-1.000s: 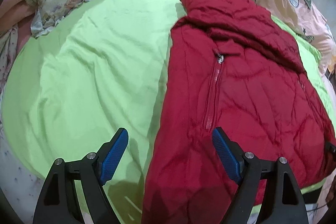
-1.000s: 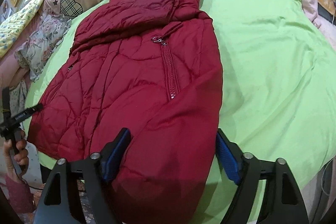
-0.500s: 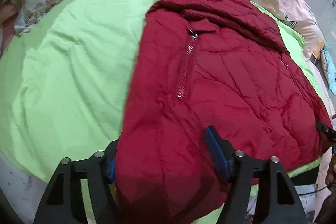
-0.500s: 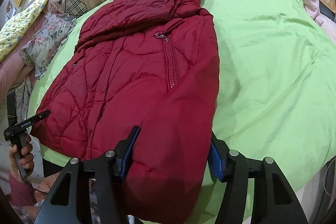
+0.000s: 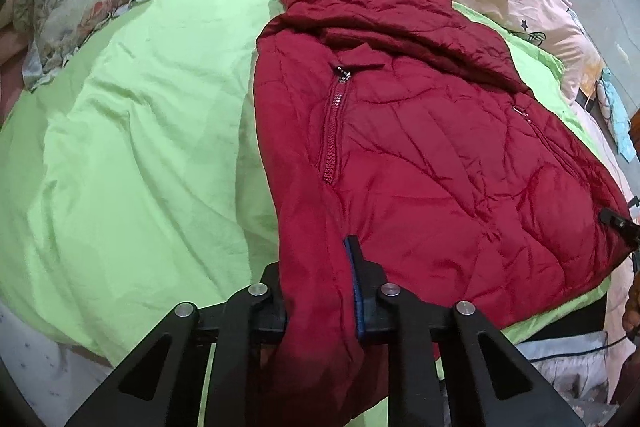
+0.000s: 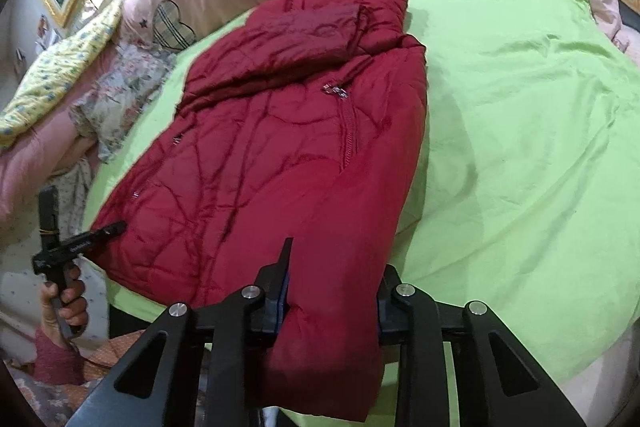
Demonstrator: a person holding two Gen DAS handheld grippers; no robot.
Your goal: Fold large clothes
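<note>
Both tools have closed since the earlier frame: left tool (image 5: 320, 287) and right tool (image 6: 332, 291) each clench the hem of the red jacket (image 5: 420, 147) lying on the bed (image 5: 140, 147). Sleeves appear folded in; I judge the lengthwise fold remains.

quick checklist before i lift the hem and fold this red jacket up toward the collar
1. Left gripper clamped on the red jacket hem: ok, fabric bunched between its jaws.
2. Right gripper clamped on the hem: ok, thick fold pinched between its jaws.
3. Both grips on the same bottom edge: ok, each at its own corner.
4. Sleeve folded across the chest near the collar: ok.
5. Pocket zippers snagged: cannot tell.
6. Jacket lies fully on the green sheet: not ok, the hem hangs over the near edge.
</note>
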